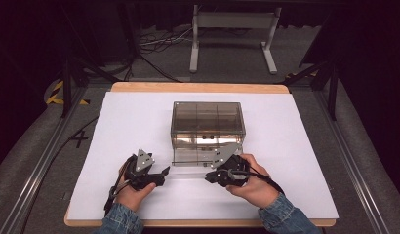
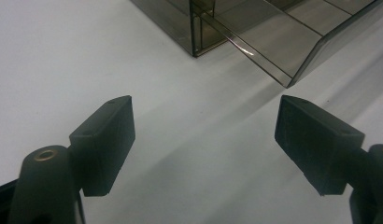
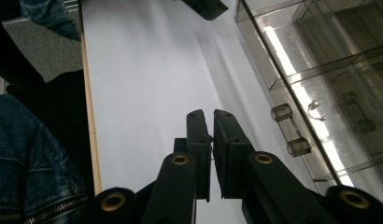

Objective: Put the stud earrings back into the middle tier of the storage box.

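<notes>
Judging from the high view, the clear organizer box (image 1: 208, 126) at the counter's (image 1: 130, 122) center looks rigid, light and slick; its front drawer edge seems the best hold. Left gripper (image 2: 203, 140), at seven o'clock, gapes wide, empty. Right gripper (image 3: 212, 116), at five o'clock, is pinched narrow beside two small knobs (image 3: 290, 129).

Wooden table (image 1: 198, 87) under white sheet (image 1: 130, 126), smoky clear compartment box (image 1: 208, 124) on it.
</notes>
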